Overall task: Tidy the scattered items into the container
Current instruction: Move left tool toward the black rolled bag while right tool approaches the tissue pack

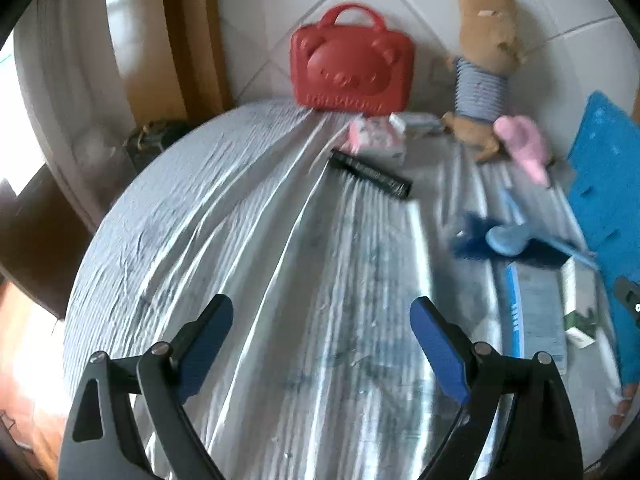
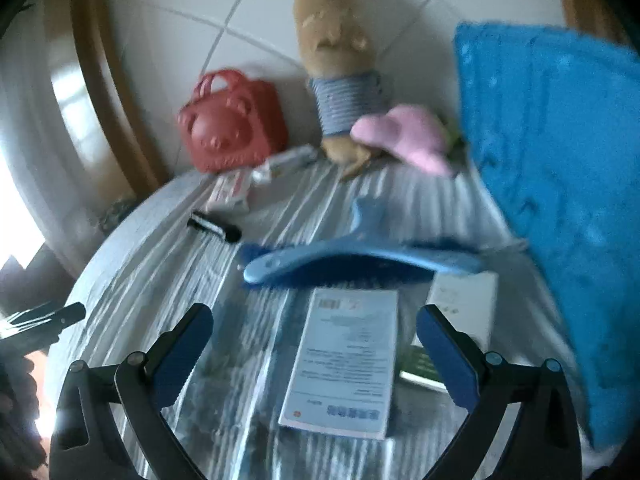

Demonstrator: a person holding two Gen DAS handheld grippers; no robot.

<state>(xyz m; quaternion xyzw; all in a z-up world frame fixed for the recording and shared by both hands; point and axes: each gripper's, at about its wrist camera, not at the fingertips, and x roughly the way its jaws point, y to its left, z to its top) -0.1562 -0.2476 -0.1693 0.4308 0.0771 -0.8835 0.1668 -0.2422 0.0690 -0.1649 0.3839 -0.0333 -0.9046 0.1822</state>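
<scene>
Striped cloth (image 1: pixel 280 280) on table by tiled wall. Blue brush (image 2: pixel 360 260) lies crosswise, mid-table ahead of my right gripper (image 2: pixel 316 332); left gripper (image 1: pixel 322 320) & right both wide, empty, hovering low.

Red bear-faced bag (image 1: pixel 352 64); tan plush toy (image 1: pixel 486 32) in a blue-and-white striped shirt; pink plush (image 1: pixel 524 144); black tube (image 1: pixel 370 174); bright blue container (image 2: pixel 560 184); grey striped cloth (image 1: pixel 248 248).

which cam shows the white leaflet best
The right wrist view: the leaflet lies face-up between the open fingers, print visible. The left wrist view catches it only edge-on and blurred at the right.
</scene>
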